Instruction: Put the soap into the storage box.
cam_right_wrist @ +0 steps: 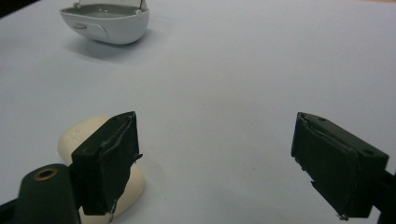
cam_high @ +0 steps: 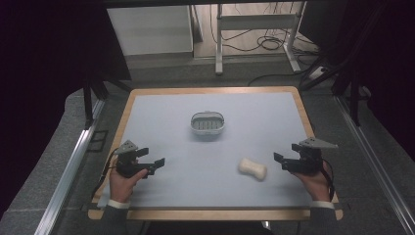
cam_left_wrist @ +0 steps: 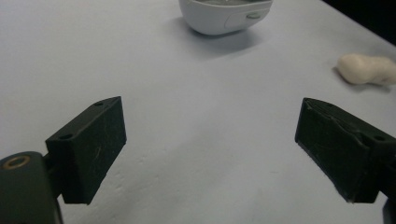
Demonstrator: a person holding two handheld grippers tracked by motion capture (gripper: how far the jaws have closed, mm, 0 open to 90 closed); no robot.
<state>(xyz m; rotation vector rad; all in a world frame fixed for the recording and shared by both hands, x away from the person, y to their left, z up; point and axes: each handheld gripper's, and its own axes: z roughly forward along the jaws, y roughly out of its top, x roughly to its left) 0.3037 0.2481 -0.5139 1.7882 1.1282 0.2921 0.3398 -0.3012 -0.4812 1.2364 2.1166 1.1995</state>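
A cream bar of soap (cam_high: 252,169) lies on the pale blue mat, right of centre near the front. A white oval soap dish (cam_high: 208,123) with a grey ribbed inside stands in the middle of the mat. My right gripper (cam_high: 281,161) hovers just right of the soap, jaws wide apart and nothing between them; in the right gripper view (cam_right_wrist: 212,163) the soap (cam_right_wrist: 77,135) sits partly behind the left jaw. My left gripper (cam_high: 152,157) is at the front left, open and empty, looking toward the dish (cam_left_wrist: 224,16) and the soap (cam_left_wrist: 366,69).
The mat lies on a wooden table (cam_high: 128,105) with a raised rim. Metal rails (cam_high: 73,156) run along both sides. A white desk frame (cam_high: 254,29) and cables are on the floor beyond the far edge.
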